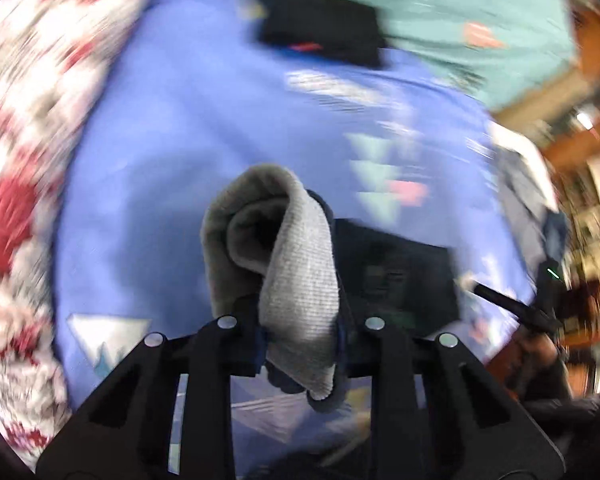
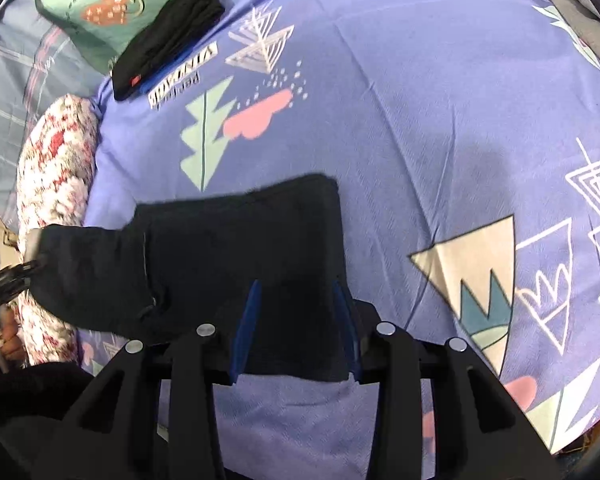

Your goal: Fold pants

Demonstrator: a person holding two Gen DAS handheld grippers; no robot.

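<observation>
Dark navy pants (image 2: 228, 256) lie partly folded on the blue patterned bedsheet (image 2: 420, 120). My right gripper (image 2: 296, 312) is open, its blue-padded fingers (image 2: 249, 320) resting over the pants' near edge. My left gripper (image 1: 300, 320) is shut on a bunched end of the pants, with the grey fleece lining (image 1: 292, 256) turned outward, held above the bed. The rest of the pants (image 1: 396, 272) hang dark behind it. In the right wrist view the left gripper (image 2: 8, 280) holds the lifted end at the far left. The left wrist view is motion-blurred.
A folded black garment (image 2: 168, 36) lies at the far side of the sheet, also in the left wrist view (image 1: 324, 32). A teal pillow (image 2: 100, 8) and a red-and-white floral blanket (image 2: 56, 160) border the bed. Wooden furniture (image 1: 580, 120) stands beyond the bed's edge.
</observation>
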